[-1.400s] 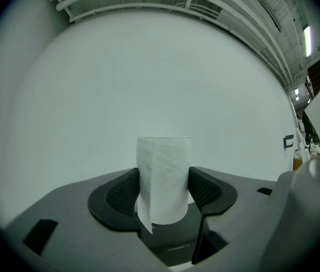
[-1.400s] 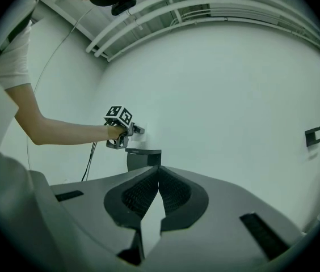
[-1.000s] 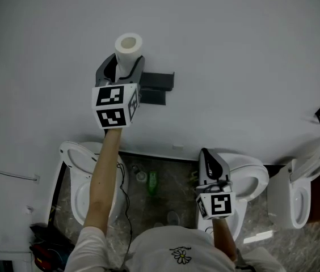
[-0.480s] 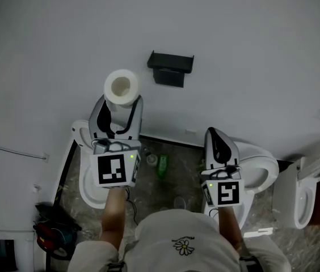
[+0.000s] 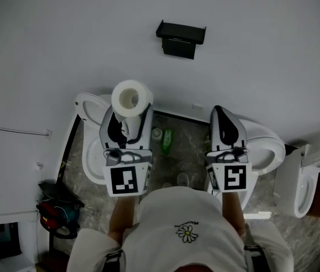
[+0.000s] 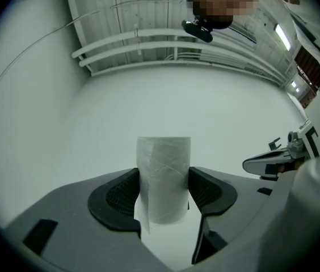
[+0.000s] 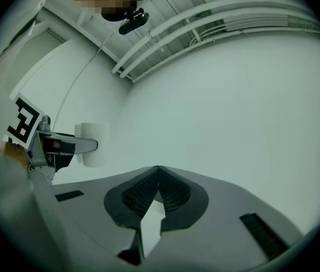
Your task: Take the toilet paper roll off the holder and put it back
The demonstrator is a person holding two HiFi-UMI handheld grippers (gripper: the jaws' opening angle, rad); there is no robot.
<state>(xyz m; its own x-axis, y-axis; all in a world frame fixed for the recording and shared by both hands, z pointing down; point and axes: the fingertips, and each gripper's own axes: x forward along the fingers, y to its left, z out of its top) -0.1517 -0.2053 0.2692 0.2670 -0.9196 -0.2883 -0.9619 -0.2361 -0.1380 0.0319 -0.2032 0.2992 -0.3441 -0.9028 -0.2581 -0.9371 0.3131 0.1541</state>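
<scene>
Below holder (image 5: 181, 37): toilet (image 5: 92, 164), green bottle (image 5: 167, 142)

The roll (image 5: 131, 98) is soft white paper, faintly embossed and matt. The left gripper (image 6: 163, 188) has a smooth matt grey plastic shell with black ribbed pads (image 6: 121, 194). The holder (image 5: 181, 37) looks matt black, the wall (image 5: 63, 38) smooth matt white, the toilet (image 5: 268, 146) glossy
</scene>
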